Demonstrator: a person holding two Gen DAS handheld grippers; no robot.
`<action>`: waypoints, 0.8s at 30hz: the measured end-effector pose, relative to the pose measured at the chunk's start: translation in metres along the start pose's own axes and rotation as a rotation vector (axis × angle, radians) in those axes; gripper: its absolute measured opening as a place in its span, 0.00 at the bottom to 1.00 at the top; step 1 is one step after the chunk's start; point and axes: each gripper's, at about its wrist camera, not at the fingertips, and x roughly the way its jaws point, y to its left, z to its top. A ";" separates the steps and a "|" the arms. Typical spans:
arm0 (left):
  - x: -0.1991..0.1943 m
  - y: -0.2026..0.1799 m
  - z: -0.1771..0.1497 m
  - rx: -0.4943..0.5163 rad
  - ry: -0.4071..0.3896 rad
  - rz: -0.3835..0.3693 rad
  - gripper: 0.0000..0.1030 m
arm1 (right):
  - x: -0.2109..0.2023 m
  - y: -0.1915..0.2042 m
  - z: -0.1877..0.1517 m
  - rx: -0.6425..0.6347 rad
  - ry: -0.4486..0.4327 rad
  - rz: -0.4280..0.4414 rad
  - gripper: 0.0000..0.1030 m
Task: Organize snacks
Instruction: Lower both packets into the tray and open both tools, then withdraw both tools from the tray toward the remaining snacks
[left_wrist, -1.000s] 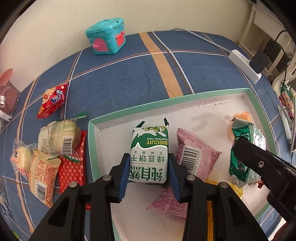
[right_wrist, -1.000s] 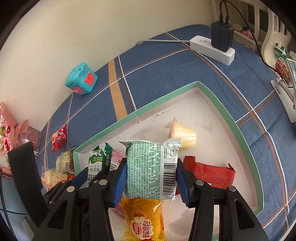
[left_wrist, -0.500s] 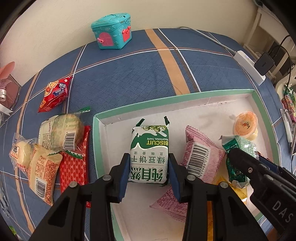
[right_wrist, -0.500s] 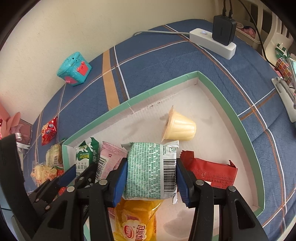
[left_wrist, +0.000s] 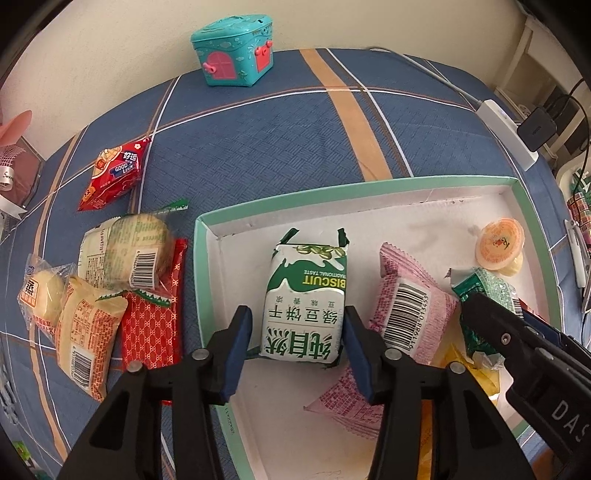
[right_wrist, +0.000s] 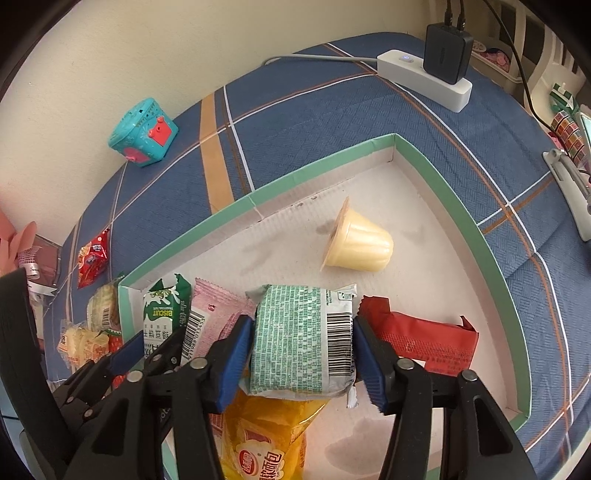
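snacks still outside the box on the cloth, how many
5, left of the box: red packet, round bun, red patterned pack, orange-print bun, small bun. Others may hide underneath.

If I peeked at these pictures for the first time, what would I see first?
Probably the two black grippers over the green-rimmed box, jaws opening. The left gripper has a green-and-white biscuit pack between its blue pads, and the right gripper a pale green snack pack. Far back by the wall sits a bright teal toy house.
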 end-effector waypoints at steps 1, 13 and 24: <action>0.000 0.003 0.000 -0.004 0.001 -0.003 0.53 | -0.001 0.000 -0.001 -0.001 -0.002 0.004 0.64; -0.022 0.013 0.007 -0.016 -0.022 0.005 0.72 | -0.017 0.006 -0.002 -0.032 -0.039 -0.017 0.76; -0.035 0.041 0.003 -0.080 -0.057 0.075 0.84 | -0.034 0.004 -0.005 -0.036 -0.063 -0.053 0.87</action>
